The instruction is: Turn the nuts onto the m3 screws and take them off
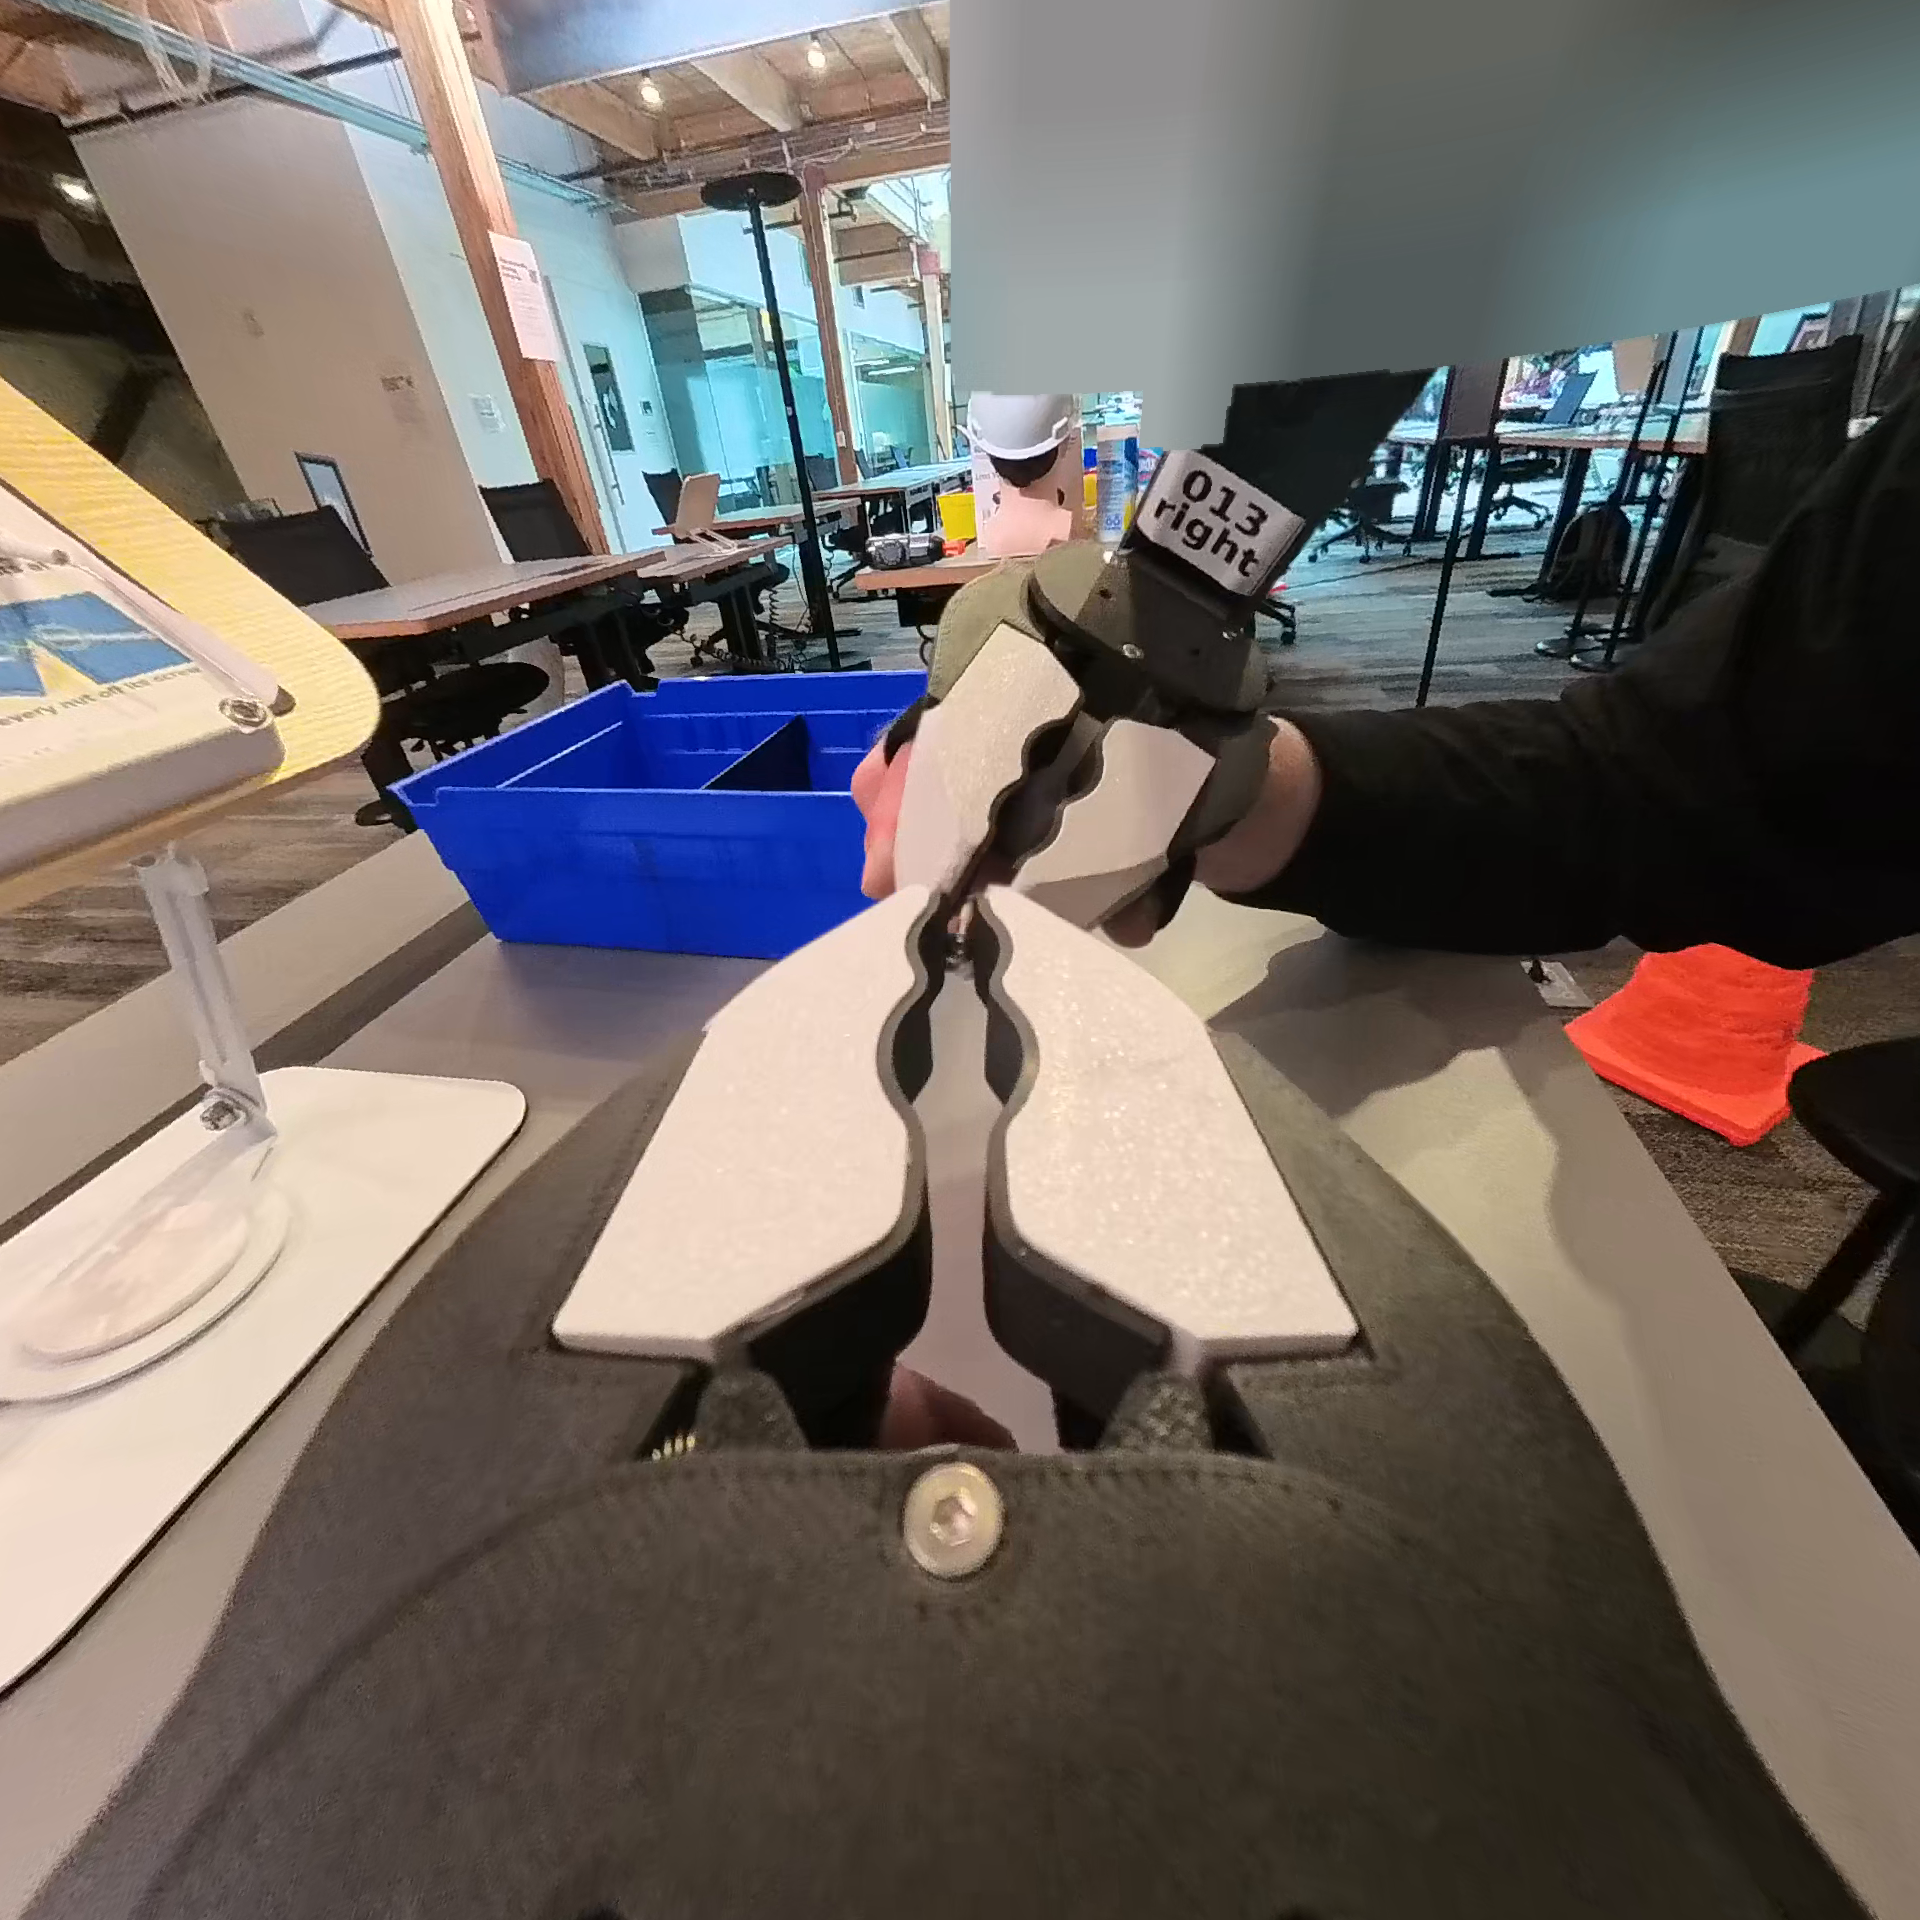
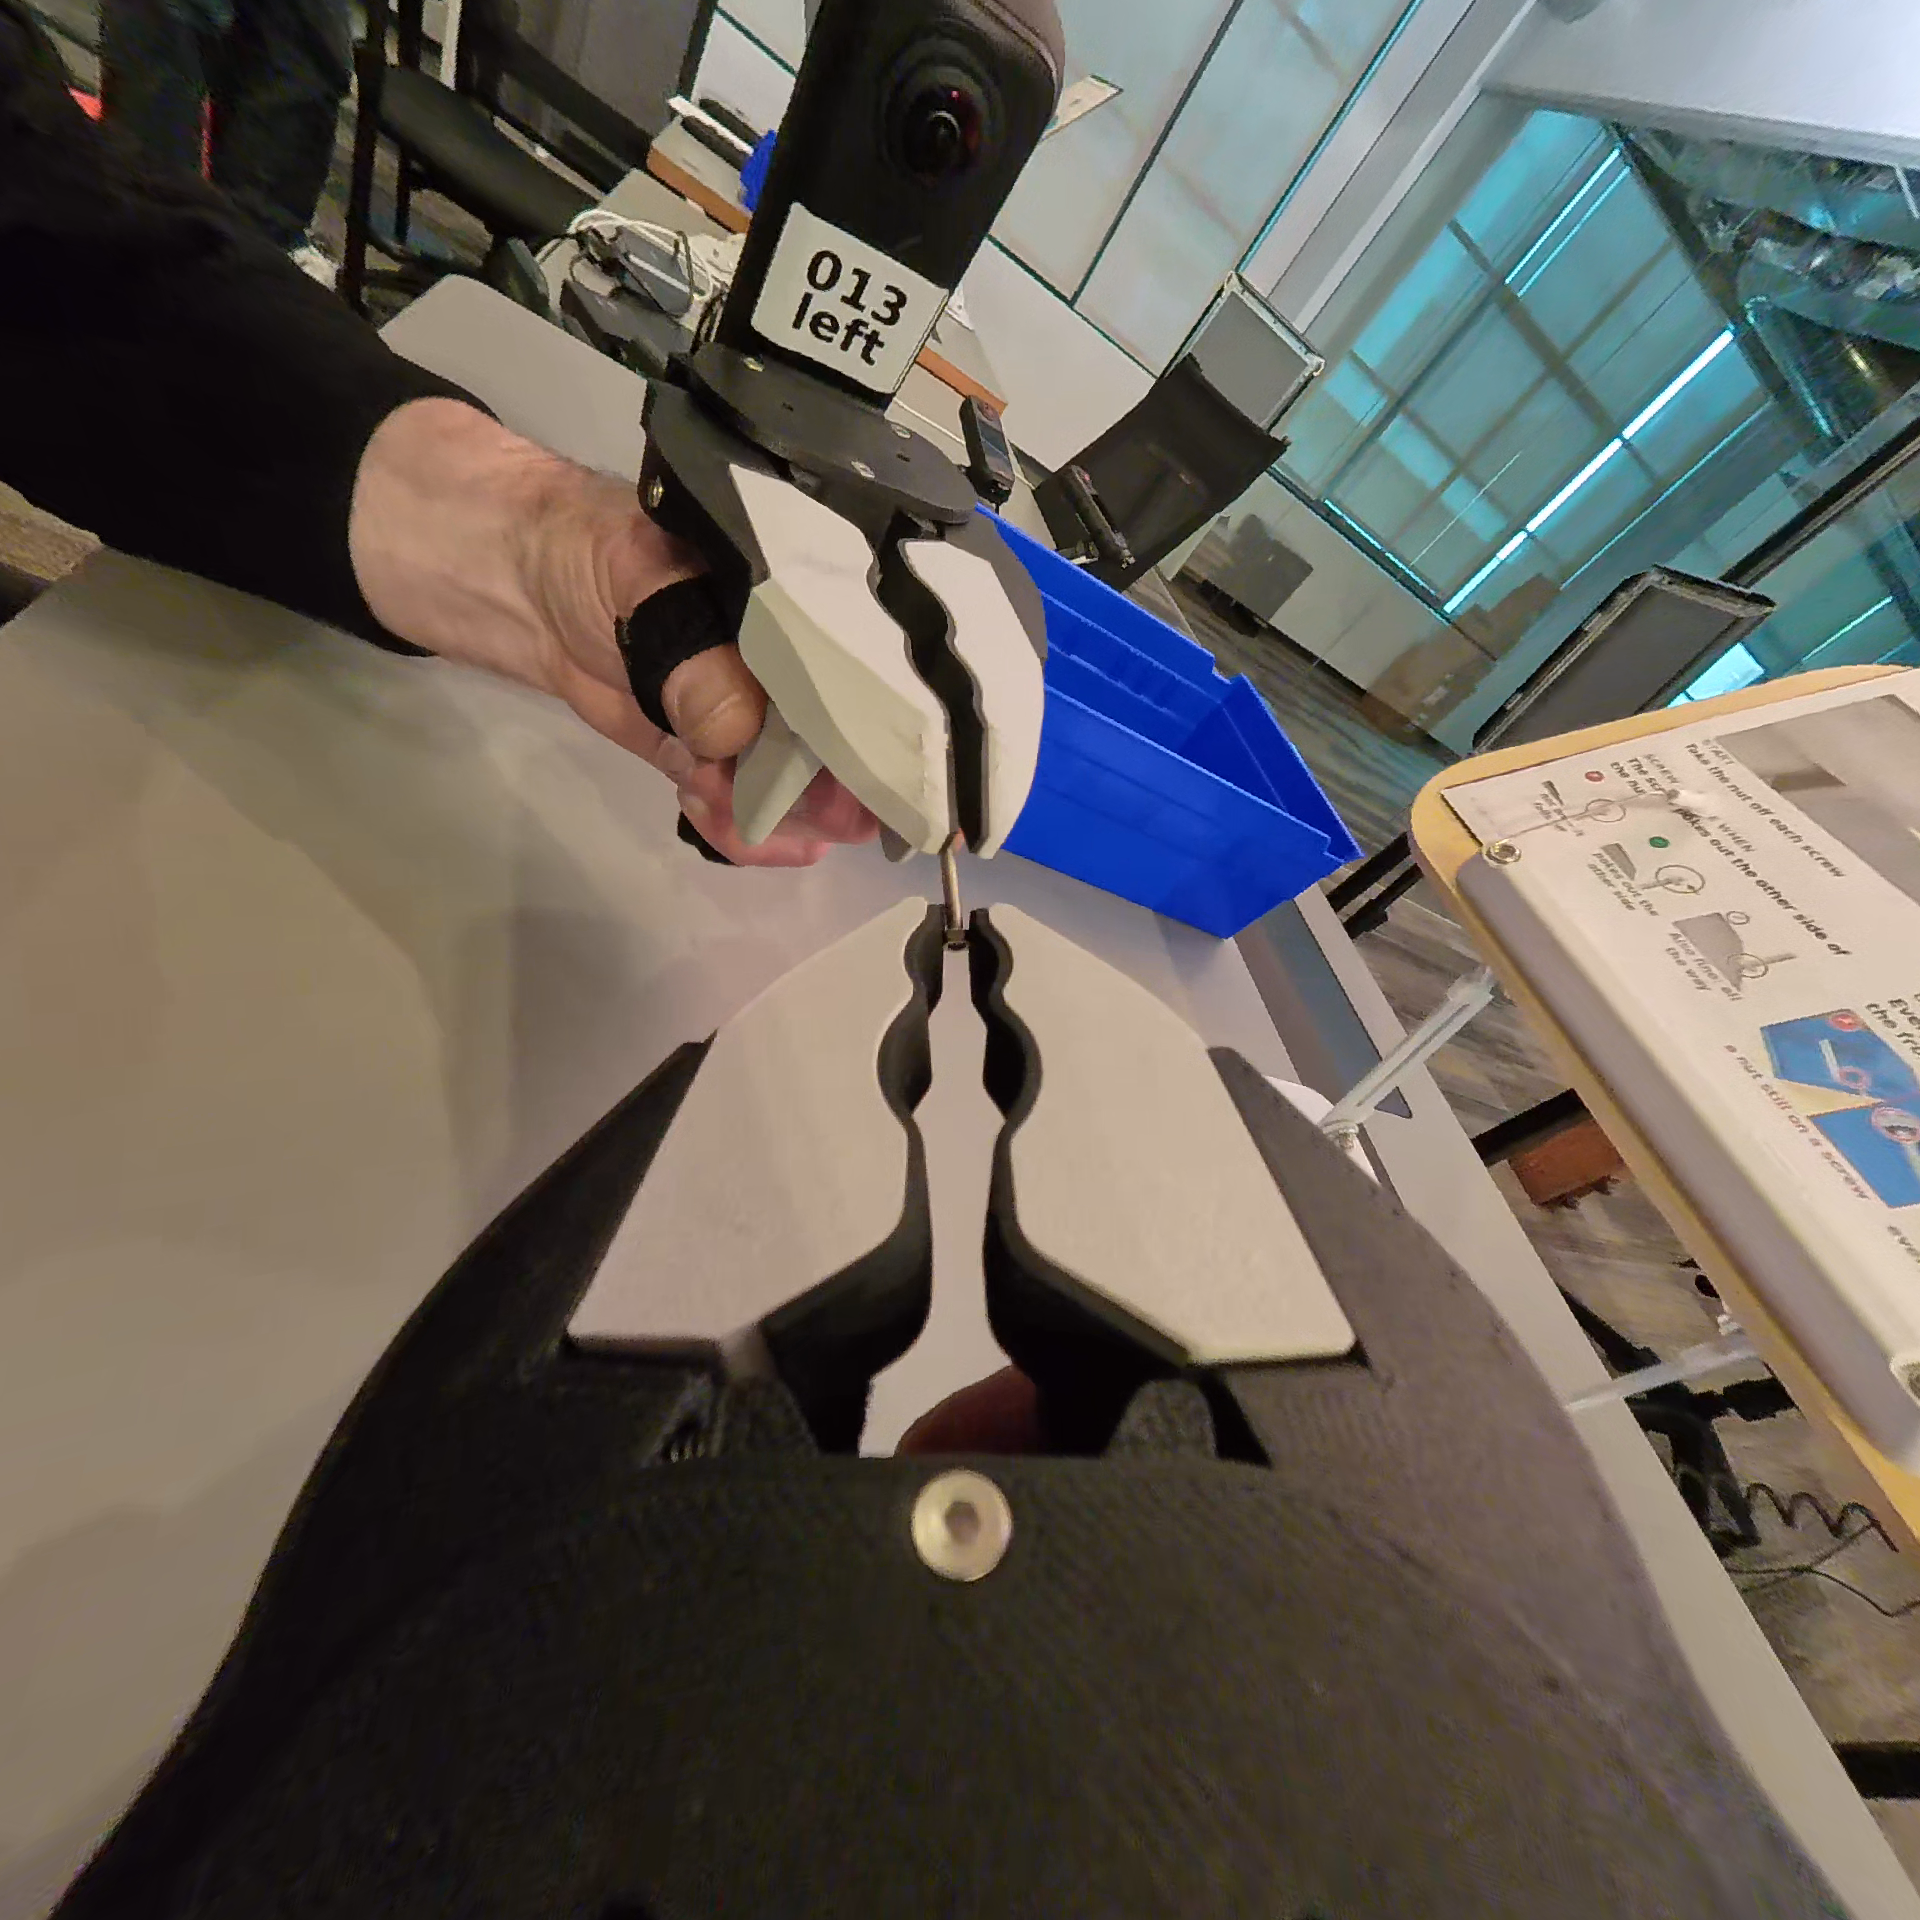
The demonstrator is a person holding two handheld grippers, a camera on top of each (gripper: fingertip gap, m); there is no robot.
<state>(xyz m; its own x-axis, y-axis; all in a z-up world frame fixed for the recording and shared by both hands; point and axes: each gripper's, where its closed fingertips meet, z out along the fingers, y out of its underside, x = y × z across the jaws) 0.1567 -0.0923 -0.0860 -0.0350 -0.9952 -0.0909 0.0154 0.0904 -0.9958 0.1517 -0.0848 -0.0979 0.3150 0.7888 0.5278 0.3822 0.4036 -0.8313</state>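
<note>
Grey table point(image 1: 582, 997) carries everything, seen from both wrist views. Far side, left of centre in the left wrist view: blue bin point(image 1: 665, 821) with a dark divider splitting it into compartments (what lies inside cannot be seen from this angle). Same bin sits behind the left gripper in the right wrist view point(image 2: 1164, 758).

Left of the bin: a white-based stand point(image 1: 343, 1153) holding a tilted instruction board point(image 1: 135, 665). The board appears at the right edge of the right wrist view point(image 2: 1683, 987).

On the floor to the right, off the table: an orange cone point(image 1: 1704, 1029).

Left gripper point(image 2: 954, 844): fingers clenched on the upper end of the screw point(image 2: 949, 883), which hangs downward out of its tips. Hand point(image 2: 582, 623) wraps the handle.

Right gripper point(image 2: 953, 920): fingertips closed on the lower end of the screw, where a small dark nut point(image 2: 953, 943) sits between them. In the left wrist view the two grippers meet tip to tip above the table, near its middle, and the screw and nut are mostly hidden there.
</note>
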